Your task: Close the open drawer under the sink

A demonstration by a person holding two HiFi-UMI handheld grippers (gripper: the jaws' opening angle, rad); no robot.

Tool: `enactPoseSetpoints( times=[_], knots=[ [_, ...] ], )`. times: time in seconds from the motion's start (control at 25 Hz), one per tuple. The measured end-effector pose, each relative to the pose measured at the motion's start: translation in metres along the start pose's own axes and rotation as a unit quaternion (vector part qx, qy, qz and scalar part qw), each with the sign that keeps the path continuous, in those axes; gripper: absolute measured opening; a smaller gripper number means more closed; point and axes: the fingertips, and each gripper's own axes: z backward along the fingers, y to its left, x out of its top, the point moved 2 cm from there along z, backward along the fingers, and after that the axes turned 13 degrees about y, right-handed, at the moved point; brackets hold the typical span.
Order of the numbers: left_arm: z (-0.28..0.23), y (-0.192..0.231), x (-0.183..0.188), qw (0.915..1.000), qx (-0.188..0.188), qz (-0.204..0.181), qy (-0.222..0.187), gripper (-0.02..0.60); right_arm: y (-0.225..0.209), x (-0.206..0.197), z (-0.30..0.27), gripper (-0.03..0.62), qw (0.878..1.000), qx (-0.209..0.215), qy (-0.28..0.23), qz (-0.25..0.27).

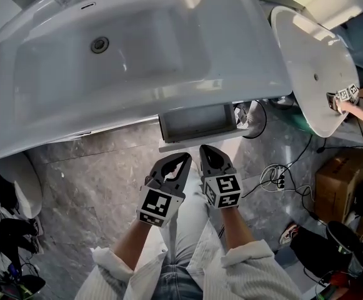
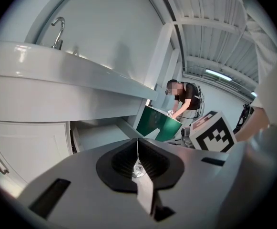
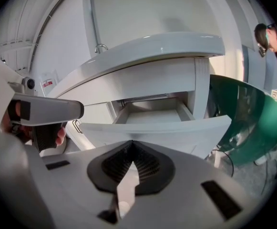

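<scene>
2 grippers level before the open drawer.
Under the white sink (image 1: 137, 49) the drawer (image 1: 197, 122) stands pulled out. Both forearms reach forward side by side, left gripper (image 1: 182, 162) and right gripper (image 1: 207, 152) pointing at its front, fingers pressed together, empty.

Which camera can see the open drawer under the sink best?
The right gripper view: it faces the drawer and shows its inside. The head view sees only its top from above; the left gripper view, a side sliver.
</scene>
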Motion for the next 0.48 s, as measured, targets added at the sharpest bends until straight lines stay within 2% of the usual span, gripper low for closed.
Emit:
enactPoseSetpoints(
  times=[0.28, 0.48],
  knots=[
    [0.0015, 0.0027, 0.0007, 0.9997, -0.001, 0.025, -0.001, 0.018, -0.0002, 0.0007, -0.0021, 0.009, 0.999, 0.000, -0.026, -0.023],
    [-0.0004, 0.0072, -0.0027, 1.0000, 0.005, 0.005, 0.004, 0.018, -0.0004, 0.0023, -0.0009, 0.011, 0.999, -0.007, -0.044, -0.022]
  ],
)
